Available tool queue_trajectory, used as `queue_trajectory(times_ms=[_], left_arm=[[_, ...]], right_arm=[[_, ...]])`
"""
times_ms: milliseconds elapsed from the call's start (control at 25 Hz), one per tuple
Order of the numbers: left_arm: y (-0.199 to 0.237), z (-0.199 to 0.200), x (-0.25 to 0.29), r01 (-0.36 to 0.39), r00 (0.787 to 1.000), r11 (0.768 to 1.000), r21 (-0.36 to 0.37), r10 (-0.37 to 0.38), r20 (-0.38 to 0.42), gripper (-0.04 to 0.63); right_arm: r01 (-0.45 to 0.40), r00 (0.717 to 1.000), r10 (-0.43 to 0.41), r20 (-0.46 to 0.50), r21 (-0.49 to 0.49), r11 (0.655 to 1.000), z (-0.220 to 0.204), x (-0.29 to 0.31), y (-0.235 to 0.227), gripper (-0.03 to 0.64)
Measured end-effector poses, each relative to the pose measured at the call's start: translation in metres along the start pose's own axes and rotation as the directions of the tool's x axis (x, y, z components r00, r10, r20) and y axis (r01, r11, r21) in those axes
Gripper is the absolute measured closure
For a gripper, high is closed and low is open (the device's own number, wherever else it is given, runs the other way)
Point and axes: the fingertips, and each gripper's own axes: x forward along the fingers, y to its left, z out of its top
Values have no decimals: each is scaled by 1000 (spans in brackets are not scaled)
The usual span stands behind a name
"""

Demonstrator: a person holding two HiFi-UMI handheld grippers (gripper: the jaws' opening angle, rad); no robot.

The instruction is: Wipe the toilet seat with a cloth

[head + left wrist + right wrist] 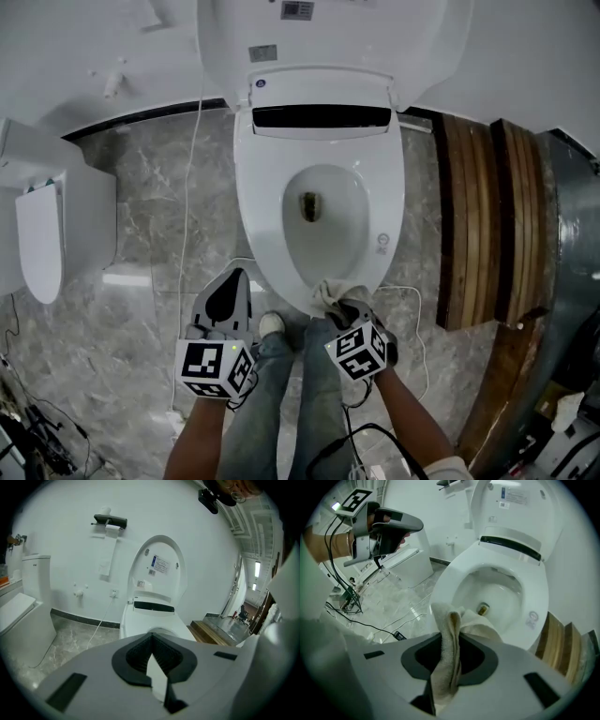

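The toilet seat (261, 202) lies down, its long axis running near to far. The cloth (328, 292) sits at the seat's near rim (right of centre), pinched in the right gripper (345, 307); the ring extends far from it. The left gripper (225, 298), jaws together on nothing, hangs off the near left.

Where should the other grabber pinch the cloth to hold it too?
Probably the loose bunched end of the cloth, lying on the front rim of the toilet seat beyond the right gripper already shut on it. The left gripper, now shut, should open and come down from its own side, since those folds stick up.
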Motion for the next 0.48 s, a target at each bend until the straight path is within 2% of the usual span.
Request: queue_trajectory(times_ms=[240, 480], left_arm=[[20, 2, -10, -13, 1000, 1000, -16, 14, 13, 584], [40, -4, -24, -39, 999, 998, -40, 39, 15, 585]], right_arm=[[-38, 999, 38, -9, -24, 999, 13, 8, 30, 528], [-71, 997, 69, -19, -98, 993, 31, 21, 56, 528]])
